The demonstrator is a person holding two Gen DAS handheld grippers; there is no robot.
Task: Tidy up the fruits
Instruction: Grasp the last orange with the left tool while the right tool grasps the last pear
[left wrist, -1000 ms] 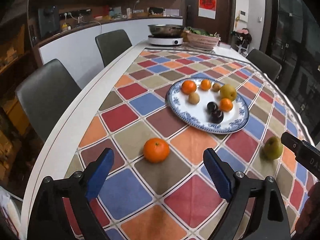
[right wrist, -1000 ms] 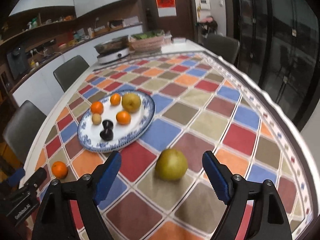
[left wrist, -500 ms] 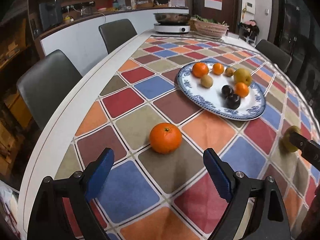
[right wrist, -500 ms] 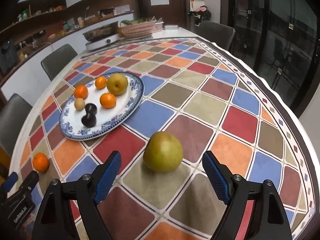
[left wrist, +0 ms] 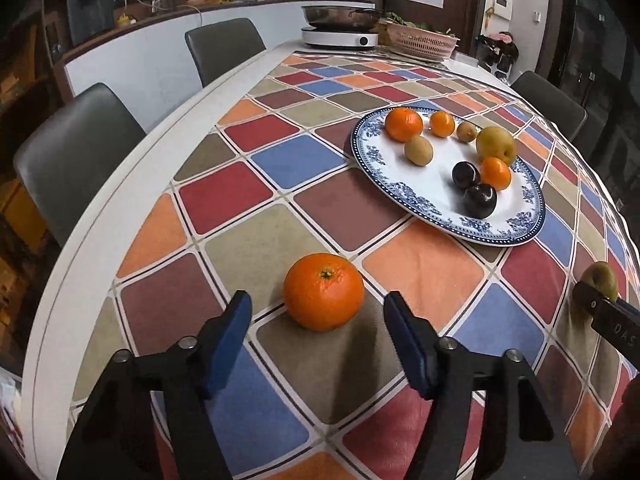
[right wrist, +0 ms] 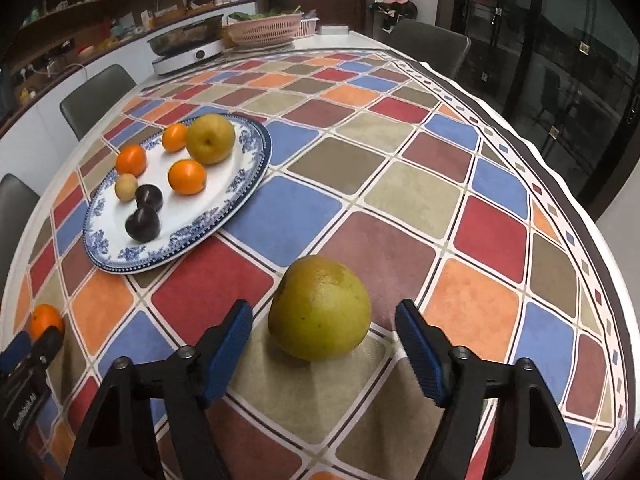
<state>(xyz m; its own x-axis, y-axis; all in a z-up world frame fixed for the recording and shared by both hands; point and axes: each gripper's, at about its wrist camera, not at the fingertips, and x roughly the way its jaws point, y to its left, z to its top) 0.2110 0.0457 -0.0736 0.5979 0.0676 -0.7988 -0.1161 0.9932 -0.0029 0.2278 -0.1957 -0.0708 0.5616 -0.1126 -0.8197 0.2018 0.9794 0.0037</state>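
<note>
An orange (left wrist: 324, 297) lies on the checked tablecloth just ahead of my open left gripper (left wrist: 318, 340), between the lines of its blue pads, untouched. A green pear (right wrist: 319, 313) lies just ahead of my open right gripper (right wrist: 324, 344), also untouched. A blue-and-white plate (left wrist: 404, 196) holds several fruits: oranges, kiwis, a yellow pear and two dark plums. The plate (right wrist: 248, 184) lies to the far left in the right wrist view. The pear (left wrist: 600, 280) and the orange (right wrist: 46, 319) each show in the other view.
An induction cooker with a pan (left wrist: 340, 28) and a pink basket (left wrist: 422, 40) stand at the table's far end. Grey chairs (left wrist: 76, 152) line the left side and one (right wrist: 428, 46) stands at the far right. The table's white edge (left wrist: 100, 220) runs along the left.
Both grippers have moved forward and lower. The orange and the pear are now close in front of the pads. Both stay open.
</note>
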